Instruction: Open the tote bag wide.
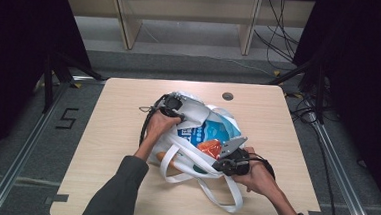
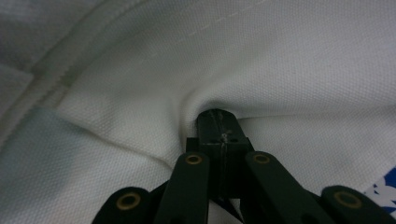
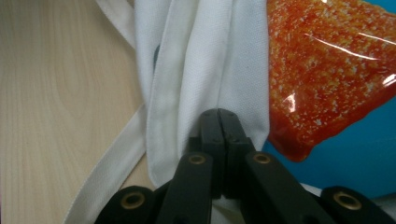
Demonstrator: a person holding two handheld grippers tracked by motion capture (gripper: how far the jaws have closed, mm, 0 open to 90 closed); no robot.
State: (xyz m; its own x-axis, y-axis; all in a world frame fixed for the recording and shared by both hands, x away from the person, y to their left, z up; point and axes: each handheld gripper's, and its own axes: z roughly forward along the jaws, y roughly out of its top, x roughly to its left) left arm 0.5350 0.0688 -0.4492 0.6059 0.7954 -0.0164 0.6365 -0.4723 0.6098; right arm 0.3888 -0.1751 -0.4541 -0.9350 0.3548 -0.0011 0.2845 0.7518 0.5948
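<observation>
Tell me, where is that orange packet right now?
In the high view the orange packet lies in the mouth of the white tote bag at mid-table, beside a blue package, just ahead of the right gripper pinching the bag's edge.

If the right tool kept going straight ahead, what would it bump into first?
The right tool is already shut on the white cloth bag's rim. Straight on is more of that cloth; the orange-red speckled packet lies just beside it. Depth is unclear.

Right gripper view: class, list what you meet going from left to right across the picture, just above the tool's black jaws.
Wooden table → white bag strap → bunched white bag fabric → orange snack packet
</observation>
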